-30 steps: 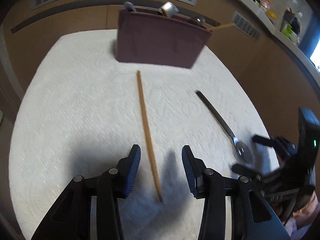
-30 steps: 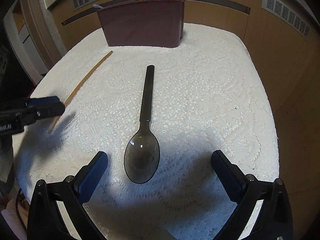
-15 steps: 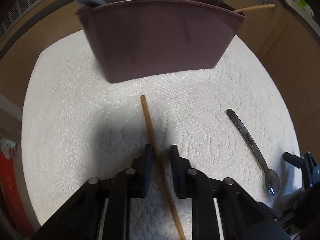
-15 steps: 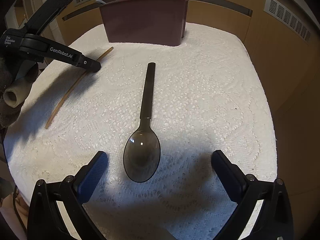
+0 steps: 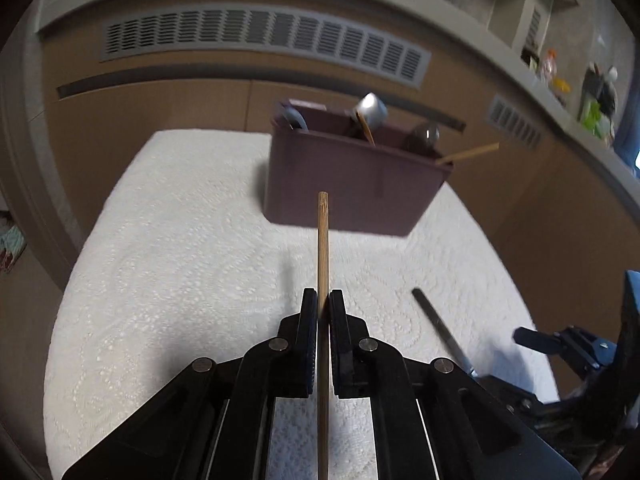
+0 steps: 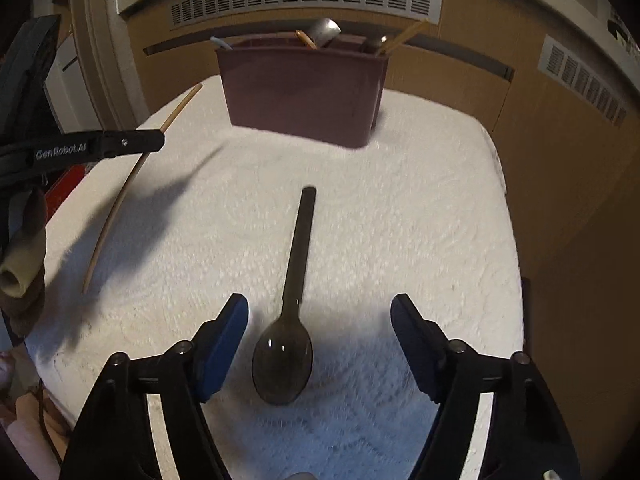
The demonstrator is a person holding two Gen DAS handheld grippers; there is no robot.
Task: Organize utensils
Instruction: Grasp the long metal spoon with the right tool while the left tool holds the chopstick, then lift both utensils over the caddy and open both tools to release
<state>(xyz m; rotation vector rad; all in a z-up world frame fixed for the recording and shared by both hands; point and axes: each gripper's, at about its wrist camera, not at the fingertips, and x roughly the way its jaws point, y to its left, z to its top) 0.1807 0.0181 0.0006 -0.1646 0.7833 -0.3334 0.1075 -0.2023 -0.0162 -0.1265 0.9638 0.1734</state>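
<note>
Wooden chopstick [image 5: 322, 248] clamped in left hand-held gripper [image 5: 323, 300]; only right view shows spoon bowl [image 6: 282, 364] between closing, untouching pads

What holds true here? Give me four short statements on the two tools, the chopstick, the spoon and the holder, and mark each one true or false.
1. The left tool is shut on a wooden chopstick. True.
2. The right tool grips the dark spoon. False: its jaws have just been closing with the spoon's bowl between them, but the pads stand clear of it.
3. The spoon lies on the white cloth, bowl toward the right tool. True.
4. The maroon holder is empty. False: a metal utensil and others stick out of it.
</note>
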